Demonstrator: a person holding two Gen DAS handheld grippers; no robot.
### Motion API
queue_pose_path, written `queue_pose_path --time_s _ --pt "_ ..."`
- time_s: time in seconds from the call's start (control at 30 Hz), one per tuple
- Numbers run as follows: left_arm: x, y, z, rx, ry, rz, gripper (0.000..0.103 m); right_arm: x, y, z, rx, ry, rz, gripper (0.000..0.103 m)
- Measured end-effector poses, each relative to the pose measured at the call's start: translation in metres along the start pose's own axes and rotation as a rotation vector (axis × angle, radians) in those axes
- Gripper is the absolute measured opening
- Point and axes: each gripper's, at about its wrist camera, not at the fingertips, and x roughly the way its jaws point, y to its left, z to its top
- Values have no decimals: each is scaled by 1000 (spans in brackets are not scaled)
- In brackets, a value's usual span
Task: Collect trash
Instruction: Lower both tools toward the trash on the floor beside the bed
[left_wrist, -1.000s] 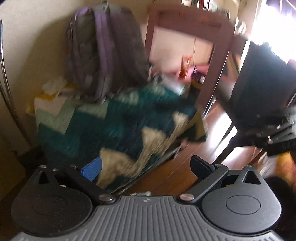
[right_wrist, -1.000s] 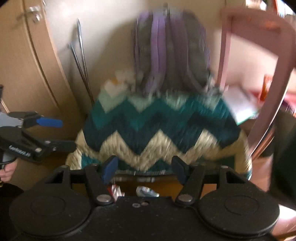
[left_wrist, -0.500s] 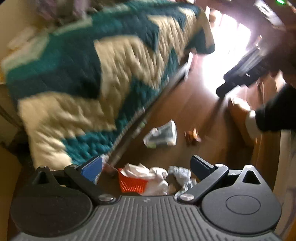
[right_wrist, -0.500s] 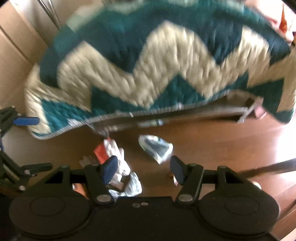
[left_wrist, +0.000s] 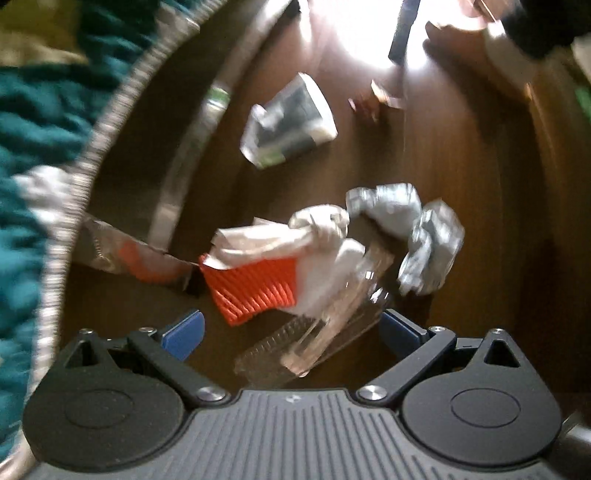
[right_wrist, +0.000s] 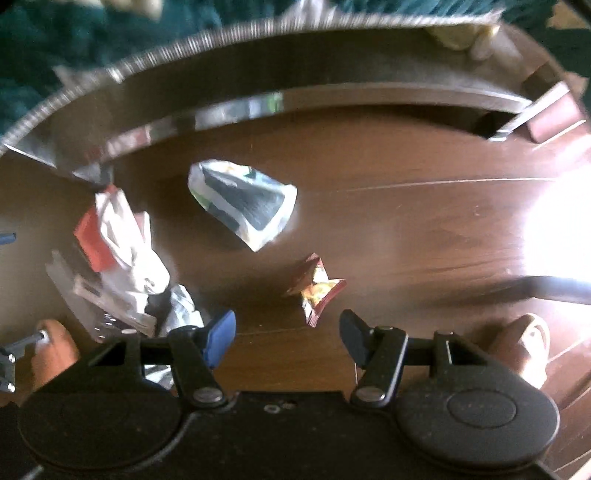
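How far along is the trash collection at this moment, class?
Done: nothing visibly collected. In hand: neither tongs hold anything; the left tongs are open above the clear plastic tray, the right tongs open over the red-yellow wrapper. Left: the orange ribbed piece, foil wad and white-black bag on the floor.

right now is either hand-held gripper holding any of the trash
Nothing is held. The left hand-held gripper is open above the clear tray, and the right hand-held gripper is open above the snack wrapper.
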Motion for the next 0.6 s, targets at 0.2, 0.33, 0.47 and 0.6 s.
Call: queue_pose_path --time_s 0.2,0.33,0.47,0.6 --pt "51 -16 -9 156 35 0 101 44 -15 9 80 64 23 61" --pt "69 -21 -12 207 35 -4 101 65 -20 15 141 73 20 61" --pt "85 -21 -14 211 56 -1 101 84 -27 21 212 88 5 61" --pt "95 -23 -17 223 68 -2 93 94 -28 23 220 98 -9 61"
